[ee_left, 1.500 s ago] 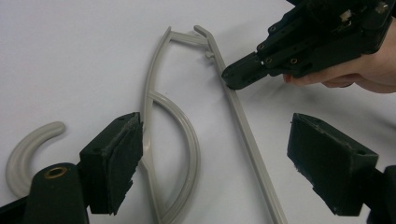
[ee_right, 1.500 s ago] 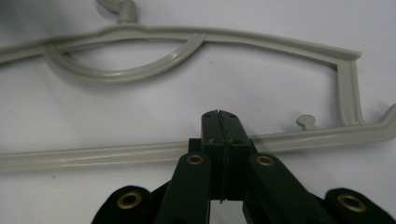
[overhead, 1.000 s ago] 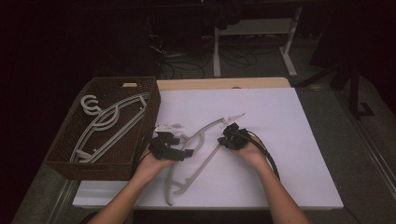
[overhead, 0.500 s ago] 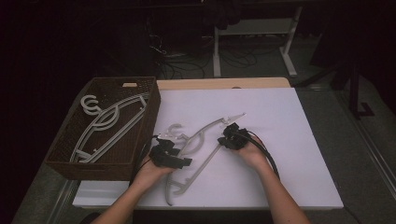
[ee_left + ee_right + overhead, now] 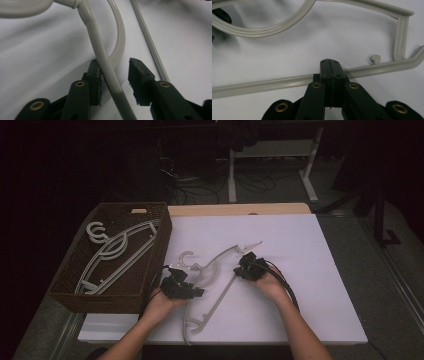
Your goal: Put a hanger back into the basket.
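A pale grey plastic hanger (image 5: pixel 216 261) lies flat on the white table top (image 5: pixel 310 285), hook toward the basket. My left gripper (image 5: pixel 196 291) is at its near arm. In the left gripper view that arm (image 5: pixel 105 65) runs between the jaws of the left gripper (image 5: pixel 114 62), touching the left pad (image 5: pixel 96 77) with a gap to the right pad (image 5: pixel 137 77). These jaws have just been closing. My right gripper (image 5: pixel 241 270) is on the hanger's straight bar. In the right gripper view the right gripper (image 5: pixel 329 61) is shut, pads together, and the bar (image 5: pixel 274 83) passes under its tips.
A dark wicker basket (image 5: pixel 164 237) stands at the table's left edge and holds more grey hangers (image 5: pixel 115 251). Black cables trail from both grippers along the forearms. Desk legs and floor cables stand beyond the table's far edge.
My left gripper has shifted slightly toward the near edge along the hanger's arm. The right gripper and the hanger have stayed in place.
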Demonstrator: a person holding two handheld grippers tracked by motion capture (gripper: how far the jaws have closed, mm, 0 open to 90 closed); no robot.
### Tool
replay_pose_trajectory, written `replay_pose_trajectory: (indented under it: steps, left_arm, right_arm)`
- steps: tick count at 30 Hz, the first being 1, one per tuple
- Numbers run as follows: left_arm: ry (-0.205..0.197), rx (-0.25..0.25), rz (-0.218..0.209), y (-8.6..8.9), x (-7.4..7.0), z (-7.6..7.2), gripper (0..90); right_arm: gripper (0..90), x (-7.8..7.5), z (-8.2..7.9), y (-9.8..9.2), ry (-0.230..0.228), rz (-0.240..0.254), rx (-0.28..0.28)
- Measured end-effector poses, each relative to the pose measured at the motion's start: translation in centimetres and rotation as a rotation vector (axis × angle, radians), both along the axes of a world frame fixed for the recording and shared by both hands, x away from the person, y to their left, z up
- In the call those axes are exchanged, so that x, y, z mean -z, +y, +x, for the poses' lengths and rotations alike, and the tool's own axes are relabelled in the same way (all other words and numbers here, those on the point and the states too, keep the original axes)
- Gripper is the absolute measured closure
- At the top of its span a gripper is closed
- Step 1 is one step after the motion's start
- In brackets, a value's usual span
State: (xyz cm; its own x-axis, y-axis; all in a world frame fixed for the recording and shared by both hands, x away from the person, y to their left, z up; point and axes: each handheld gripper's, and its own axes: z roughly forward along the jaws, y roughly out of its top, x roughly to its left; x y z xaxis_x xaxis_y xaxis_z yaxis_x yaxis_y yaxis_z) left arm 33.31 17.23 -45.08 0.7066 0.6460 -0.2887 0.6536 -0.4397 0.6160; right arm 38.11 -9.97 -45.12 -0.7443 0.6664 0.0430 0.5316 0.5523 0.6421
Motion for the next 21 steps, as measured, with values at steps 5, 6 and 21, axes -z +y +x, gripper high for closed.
replay_pose_trajectory:
  steps: [5, 6, 21]
  left_arm:
    - [0.001, -0.014, -0.019, -0.2, -0.4, -0.1, 70.4]
    - [0.001, -0.018, -0.023, -0.2, -0.5, 0.0, 70.9]
    - [0.009, -0.029, -0.086, -1.0, -1.9, 0.7, 76.4]
  right_arm:
    - [89.1, 0.0, 0.0, -0.1, 0.001, -0.001, -0.002]
    - [89.1, 0.0, 0.0, -0.1, 0.002, 0.0, 0.0]
    - [74.7, -1.1, -0.6, -1.6, 0.011, 0.102, 0.004]
